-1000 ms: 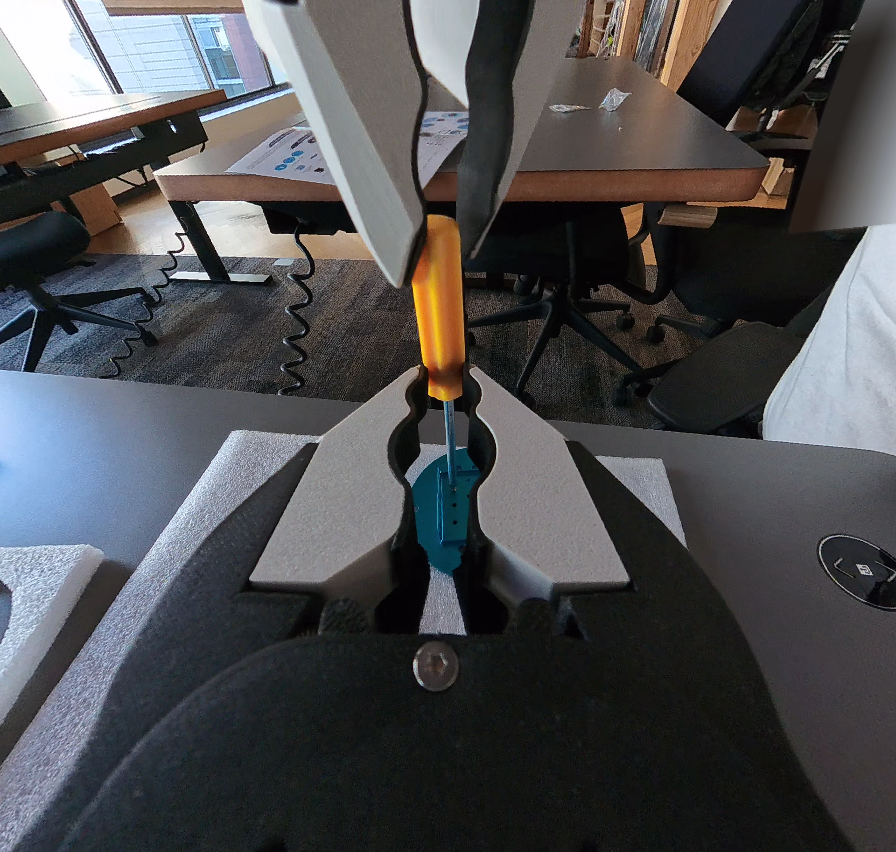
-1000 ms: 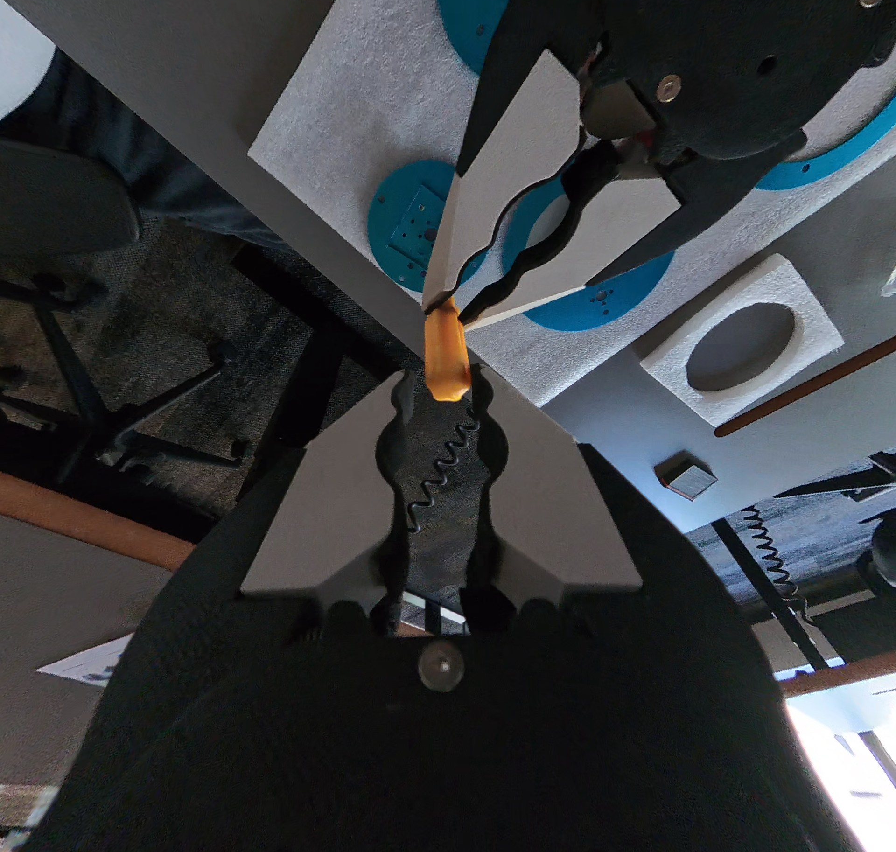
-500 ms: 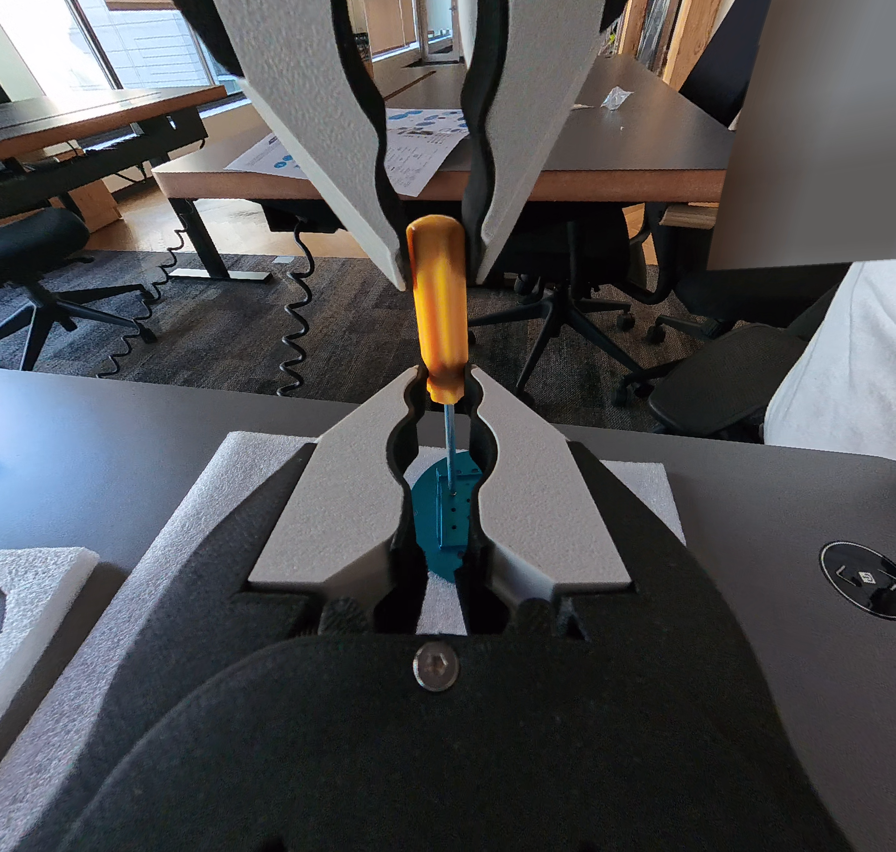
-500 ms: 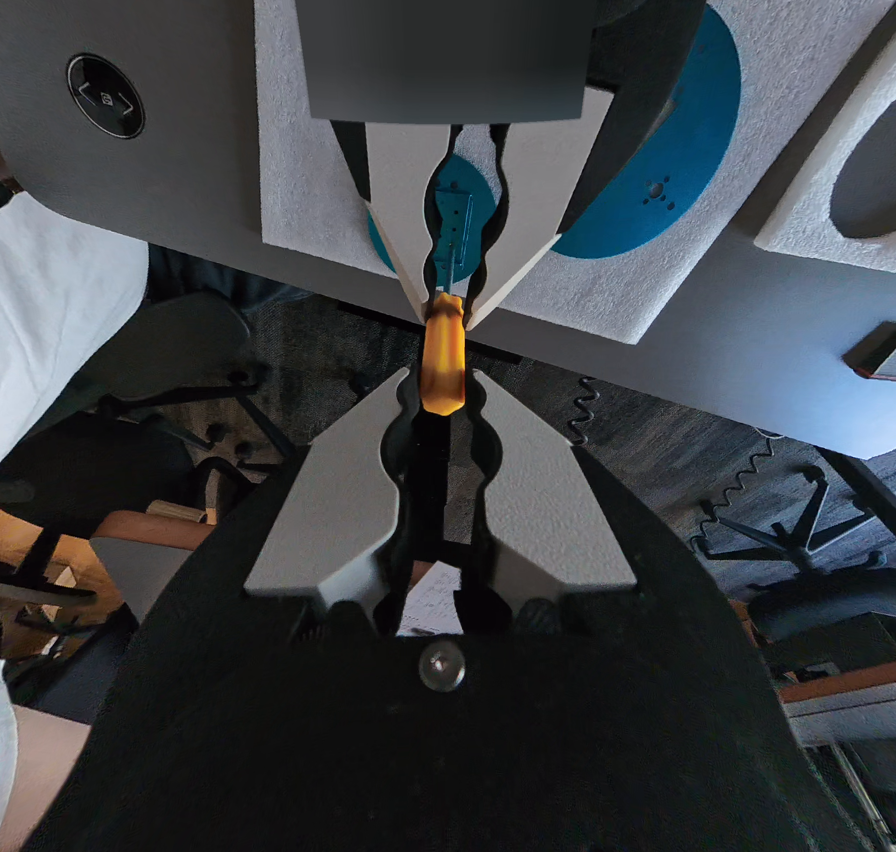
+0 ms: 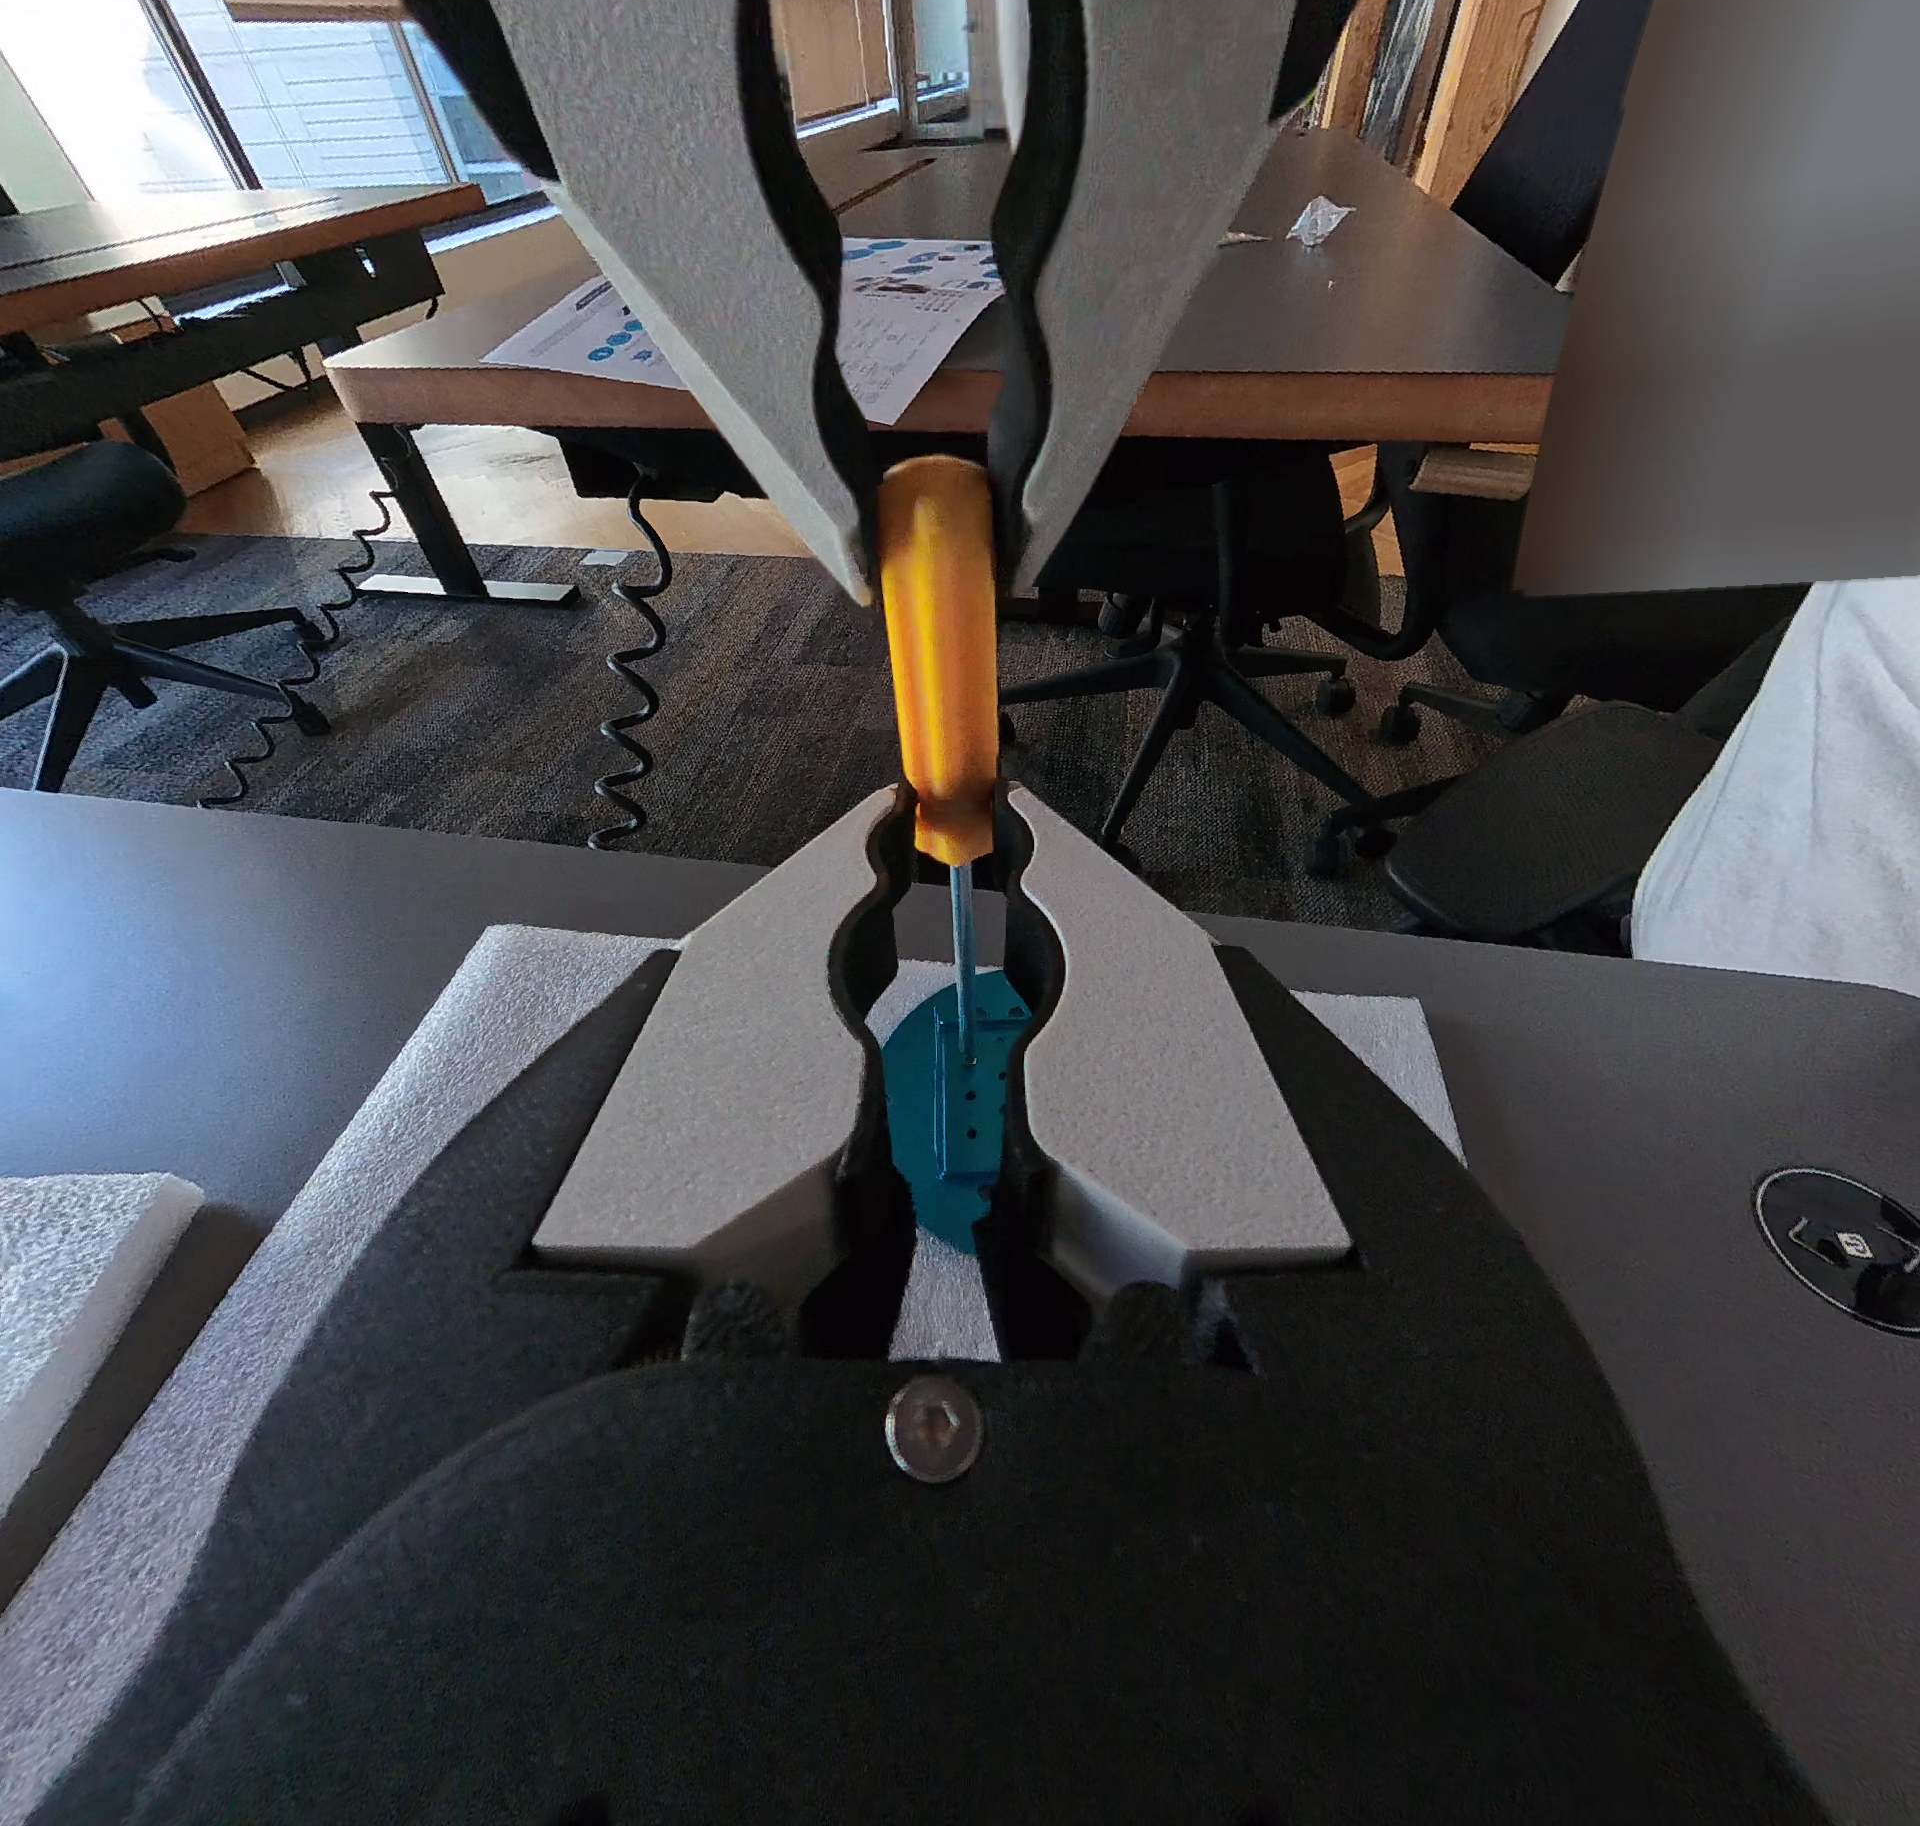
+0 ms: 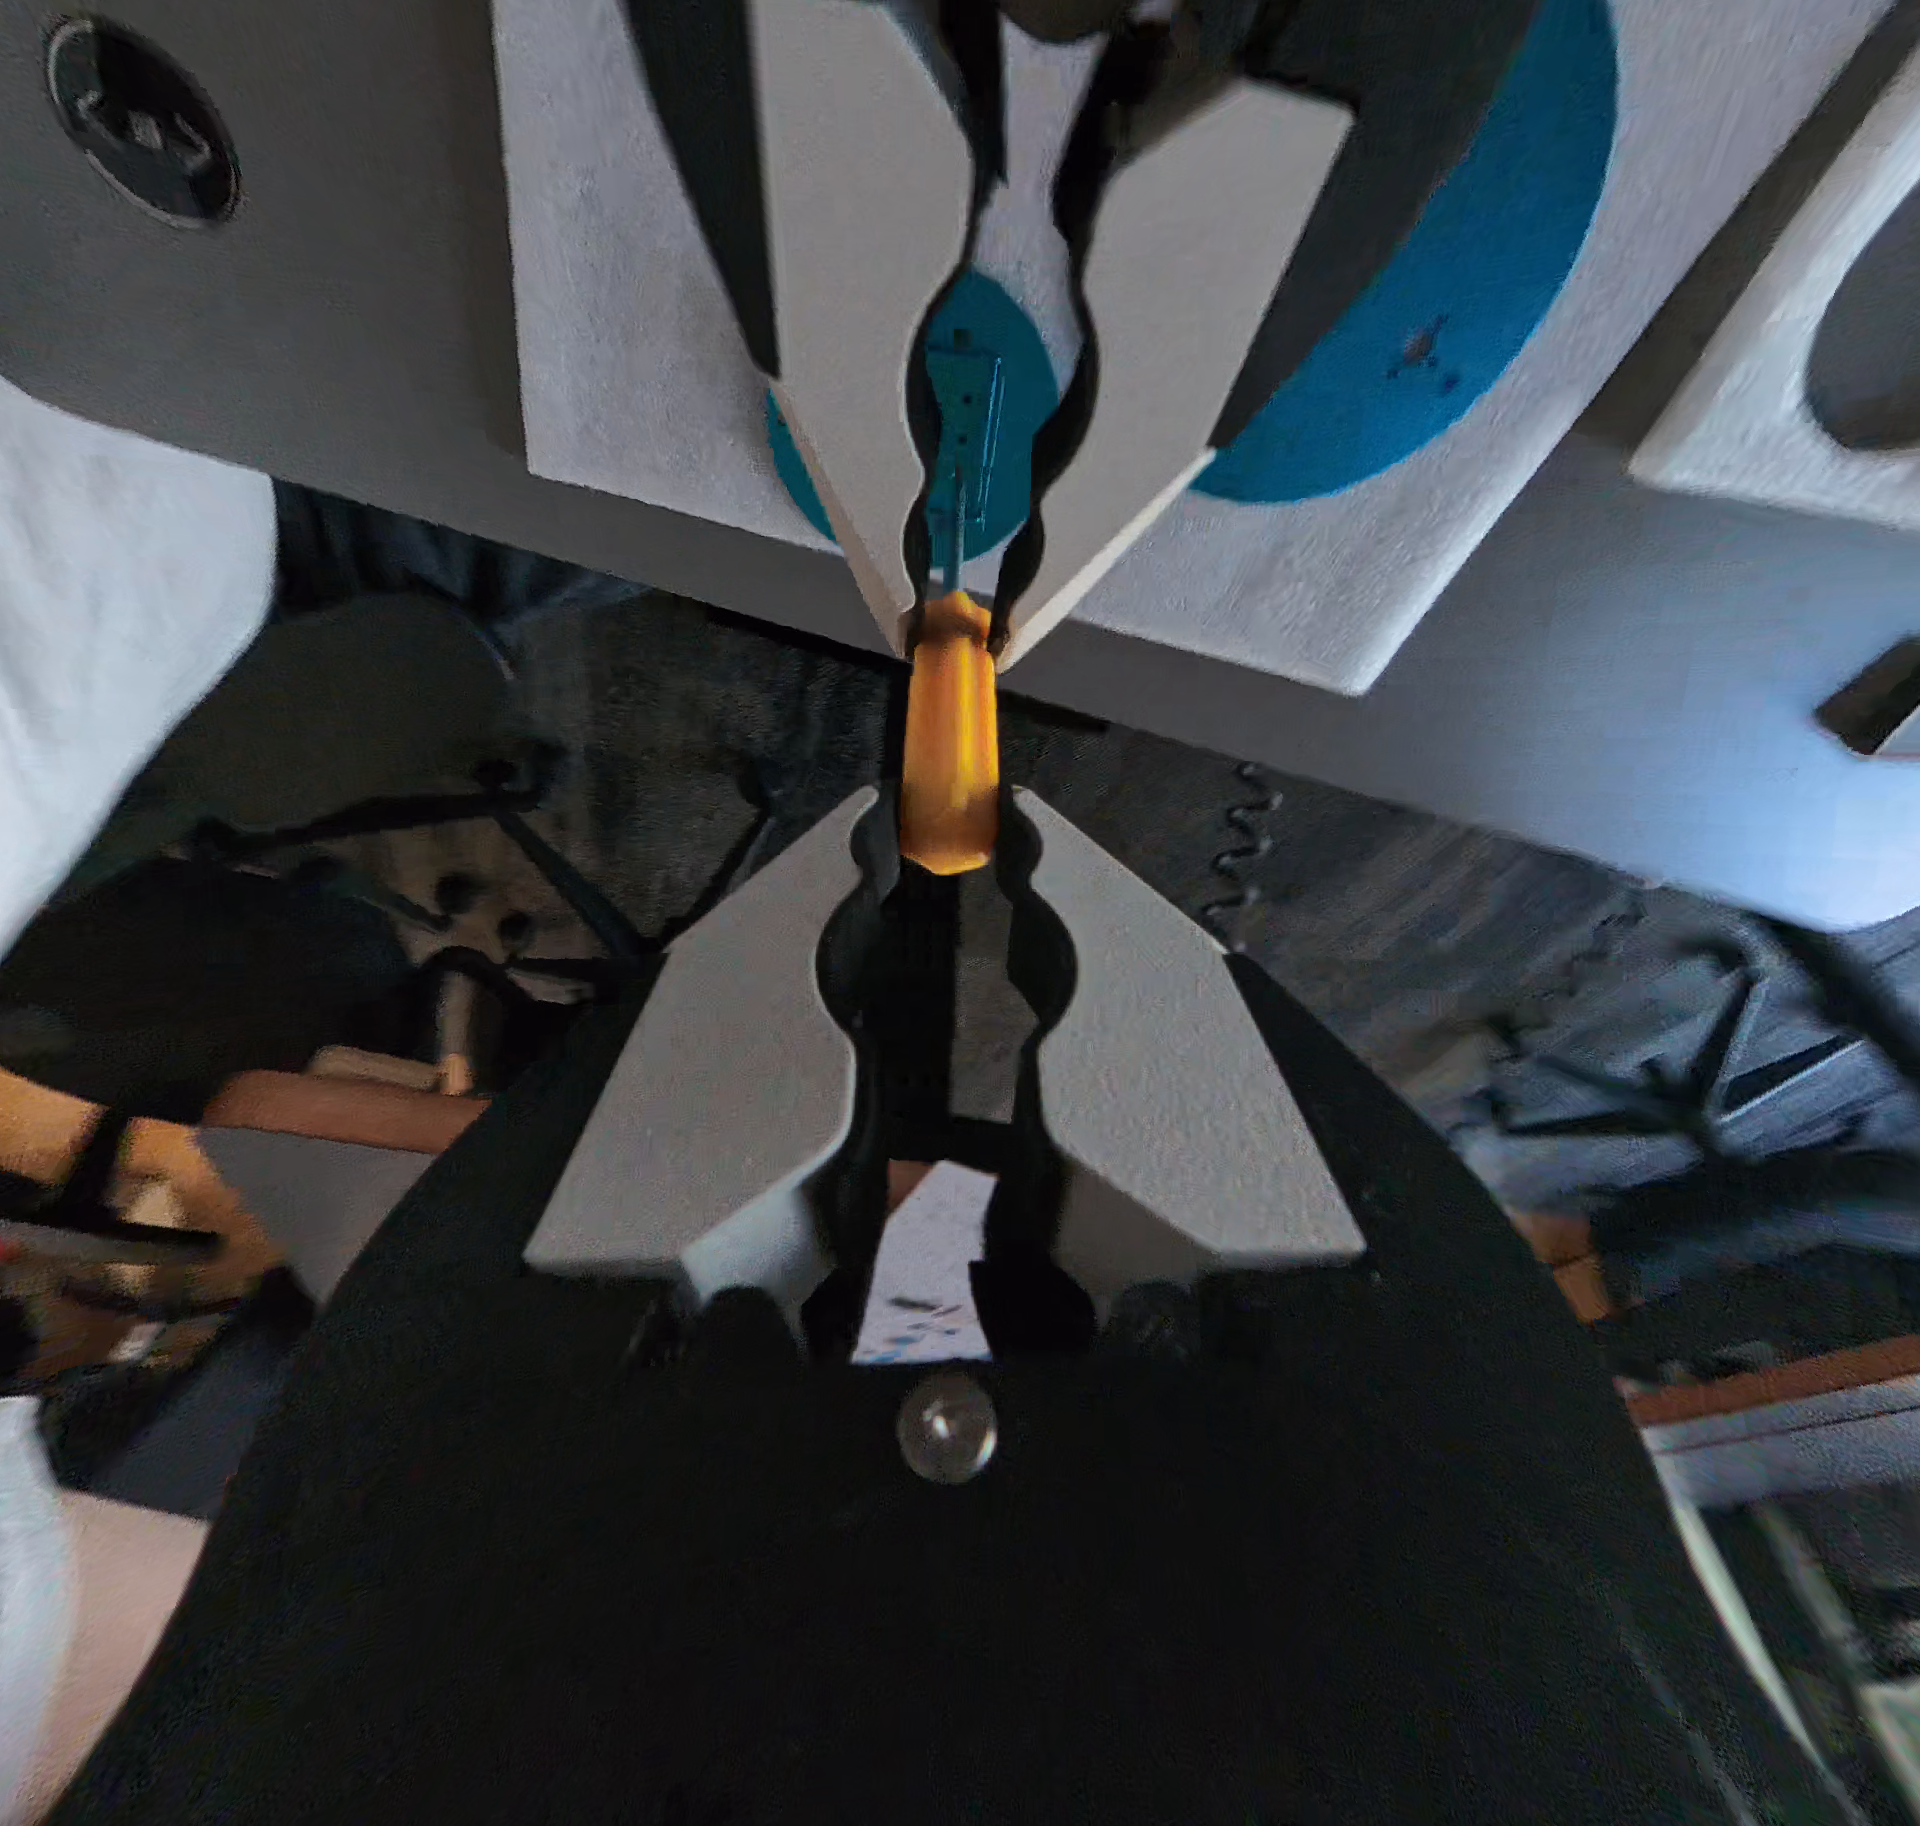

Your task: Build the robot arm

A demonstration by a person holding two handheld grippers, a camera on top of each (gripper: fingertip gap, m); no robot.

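While both hand-held grippers pinch the screwdriver [image 5: 940, 654], its tip meets the blue disc [image 5: 940, 1153].

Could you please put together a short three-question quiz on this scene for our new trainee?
1. True or false: the left gripper is closed on the lower end of the orange screwdriver.
2. The screwdriver's tip meets which thing? A) the small blue disc B) the white foam sheet C) the round black grommet in the desk
3. Fill in: the right gripper grips the screwdriver's ____.

Key:
1. True; its fingertips pinch the handle just above the metal shaft.
2. A; the tip sits at a hole in the disc's raised block.
3. Upper handle end; in the left wrist view it comes down from above.
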